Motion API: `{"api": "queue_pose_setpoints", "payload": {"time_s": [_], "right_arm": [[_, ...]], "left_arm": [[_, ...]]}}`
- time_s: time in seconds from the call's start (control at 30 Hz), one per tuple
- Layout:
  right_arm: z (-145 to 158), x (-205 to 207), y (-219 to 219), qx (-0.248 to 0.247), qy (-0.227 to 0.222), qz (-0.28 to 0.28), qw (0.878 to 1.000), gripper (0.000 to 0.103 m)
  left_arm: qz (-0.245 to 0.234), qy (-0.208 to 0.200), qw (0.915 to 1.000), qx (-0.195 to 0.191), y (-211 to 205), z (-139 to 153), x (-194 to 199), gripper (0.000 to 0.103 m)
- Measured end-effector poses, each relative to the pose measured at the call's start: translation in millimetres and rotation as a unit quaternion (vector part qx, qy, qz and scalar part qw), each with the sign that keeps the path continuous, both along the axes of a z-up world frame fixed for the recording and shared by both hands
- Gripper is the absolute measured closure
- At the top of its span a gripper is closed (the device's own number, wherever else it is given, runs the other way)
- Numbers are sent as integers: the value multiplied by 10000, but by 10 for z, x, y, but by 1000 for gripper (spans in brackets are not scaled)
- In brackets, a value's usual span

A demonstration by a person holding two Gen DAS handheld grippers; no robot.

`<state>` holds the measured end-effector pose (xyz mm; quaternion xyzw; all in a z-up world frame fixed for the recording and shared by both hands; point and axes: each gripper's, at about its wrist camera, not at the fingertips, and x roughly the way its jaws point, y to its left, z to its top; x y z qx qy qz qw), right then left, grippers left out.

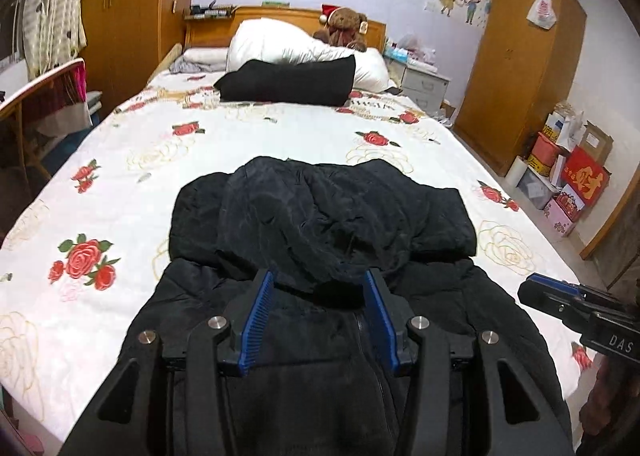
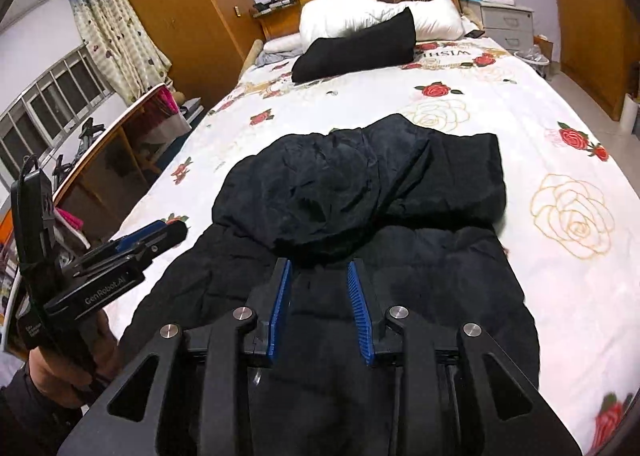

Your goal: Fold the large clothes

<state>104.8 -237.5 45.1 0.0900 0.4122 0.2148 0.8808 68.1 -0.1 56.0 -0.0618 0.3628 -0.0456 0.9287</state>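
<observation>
black puffer jacket lies flat on the rose-print bedspread, hood flopped over the upper body, near the foot of the bed. left gripper hangs over the jacket's middle, jaws spread wide with nothing between them; right gripper likewise released and empty, over the same jacket just below the hood. folded black garment sits well apart by the white pillows.

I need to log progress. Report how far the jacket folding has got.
Done: a folded black garment lies by the pillow. In hand: the jacket lies on the bed with its hood on top; both grippers, left and right, are open above it, gripping nothing. Left: all its folds.
</observation>
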Motion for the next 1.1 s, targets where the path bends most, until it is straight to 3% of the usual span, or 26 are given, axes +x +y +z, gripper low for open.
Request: {"api": "queue_pose_setpoints", "payload": {"time_s": [0.2, 0.33, 0.47, 1.1], "right_arm": [[-23, -337, -141, -85, -36, -105, 9999, 72], [-65, -559, -276, -144, -116, -228, 9996, 61], [-171, -690, -493, -105, 21, -424, 9990, 60], [-620, -654, -1121, -163, 505, -1160, 9918, 55]], "left_arm": [[45, -120, 9999, 89, 6, 63, -354, 54], [126, -103, 9996, 242, 24, 32, -534, 54], [232, -36, 9992, 325, 89, -38, -694, 54], [848, 362, 9945, 494, 658, -426, -939, 53]]}}
